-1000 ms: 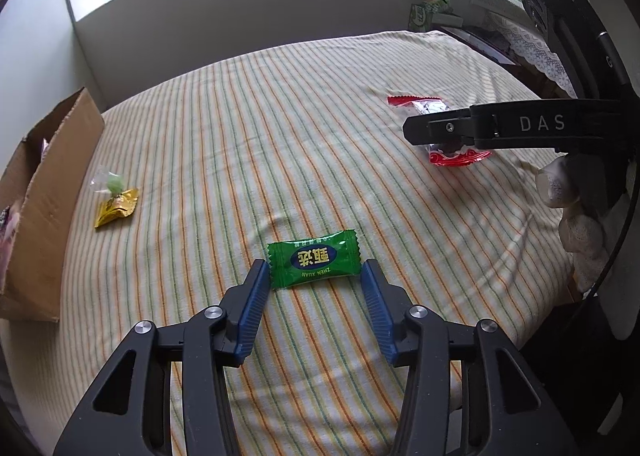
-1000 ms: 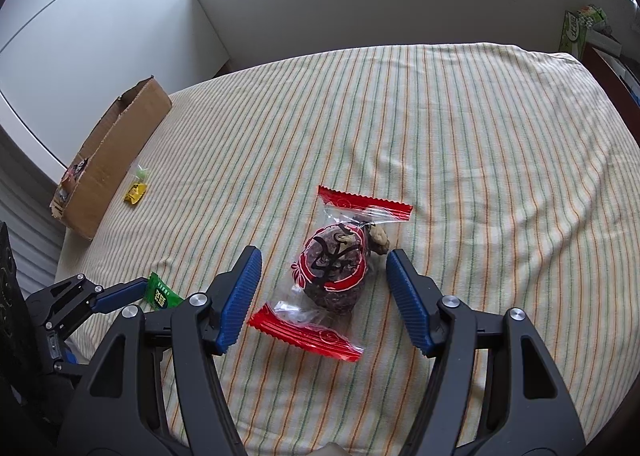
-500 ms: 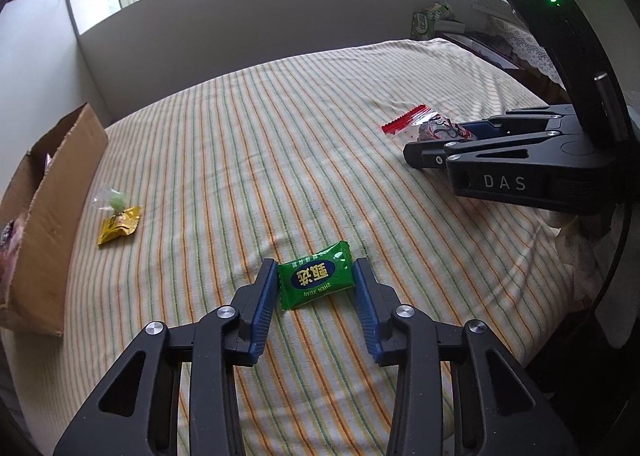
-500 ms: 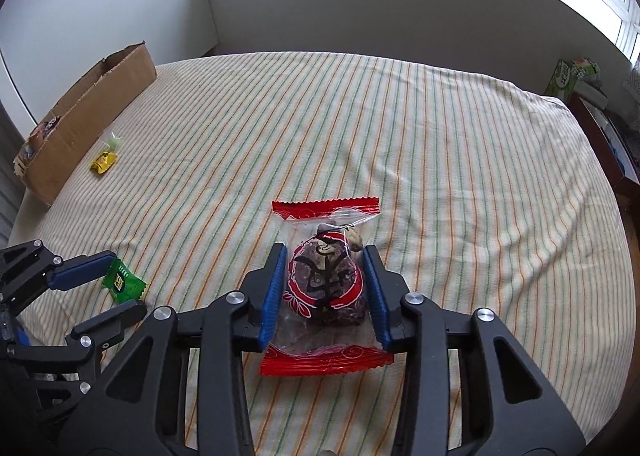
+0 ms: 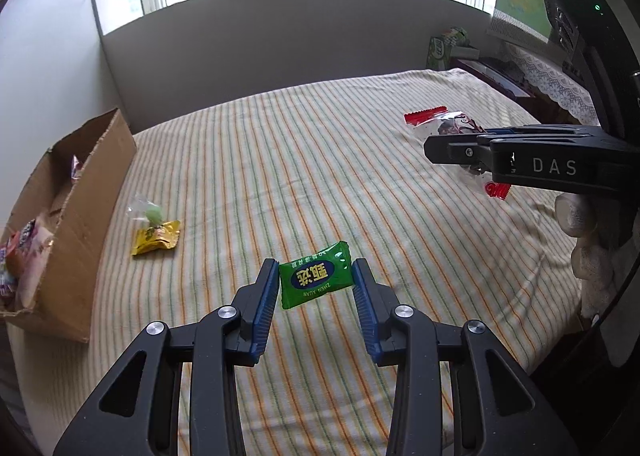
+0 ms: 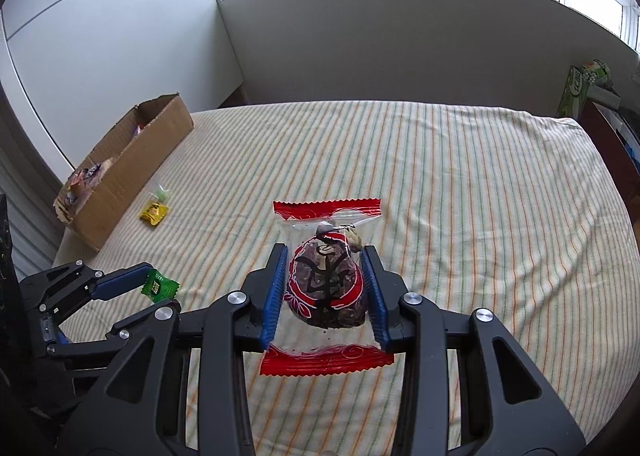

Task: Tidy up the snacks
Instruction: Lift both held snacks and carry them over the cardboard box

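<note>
Both lifted: left gripper [image 5: 315, 283] fingers pinching green candy [image 5: 316, 281], right gripper [image 6: 325, 283] fingers pinching red packet [image 6: 326, 284]; cardboard box [image 5: 86, 216] far left, left gripper nearer.

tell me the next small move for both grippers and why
Probably carry both toward the cardboard box. The left gripper already pinches the green candy, the right gripper the red-edged snack packet, both seemingly off the striped sheet; the box already holds snacks.

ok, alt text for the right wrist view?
The right gripper is shut on a clear, red-ended snack bag above a striped bedspread. At lower left the left gripper holds a green candy; farther left lie a yellow packet and a cardboard box of snacks.
</note>
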`<state>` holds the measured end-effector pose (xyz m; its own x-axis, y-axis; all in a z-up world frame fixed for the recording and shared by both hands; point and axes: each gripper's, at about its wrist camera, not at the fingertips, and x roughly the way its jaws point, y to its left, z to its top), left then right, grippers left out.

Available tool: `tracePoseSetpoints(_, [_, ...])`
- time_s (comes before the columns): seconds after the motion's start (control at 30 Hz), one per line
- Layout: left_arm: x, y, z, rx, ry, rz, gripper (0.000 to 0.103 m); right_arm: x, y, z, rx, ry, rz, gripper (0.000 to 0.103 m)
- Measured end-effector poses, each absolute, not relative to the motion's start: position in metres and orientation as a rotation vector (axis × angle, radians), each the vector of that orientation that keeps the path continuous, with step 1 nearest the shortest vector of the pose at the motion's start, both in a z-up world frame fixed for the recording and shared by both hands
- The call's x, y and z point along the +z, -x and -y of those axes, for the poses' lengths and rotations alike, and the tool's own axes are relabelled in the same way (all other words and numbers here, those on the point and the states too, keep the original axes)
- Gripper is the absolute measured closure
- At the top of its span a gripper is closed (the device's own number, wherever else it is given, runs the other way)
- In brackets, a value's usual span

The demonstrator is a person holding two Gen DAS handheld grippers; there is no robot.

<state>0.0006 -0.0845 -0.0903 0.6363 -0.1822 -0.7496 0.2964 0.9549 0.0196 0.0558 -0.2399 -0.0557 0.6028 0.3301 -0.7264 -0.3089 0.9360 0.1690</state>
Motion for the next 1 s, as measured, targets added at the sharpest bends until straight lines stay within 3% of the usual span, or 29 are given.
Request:
tracePoseSetpoints(0.6, [-0.033,-0.025,-0.032,-0.119,0.054,-0.653,0.067,-0.013,-0.099,0.089,0.559,0.064,-0.778,0.065])
tracePoseSetpoints(1.0, [-0.023,-0.059,-0.119,0.04,0.124,-0.63,0.067,-0.005,-0.138,0.0,0.673,0.061,-0.785,0.065])
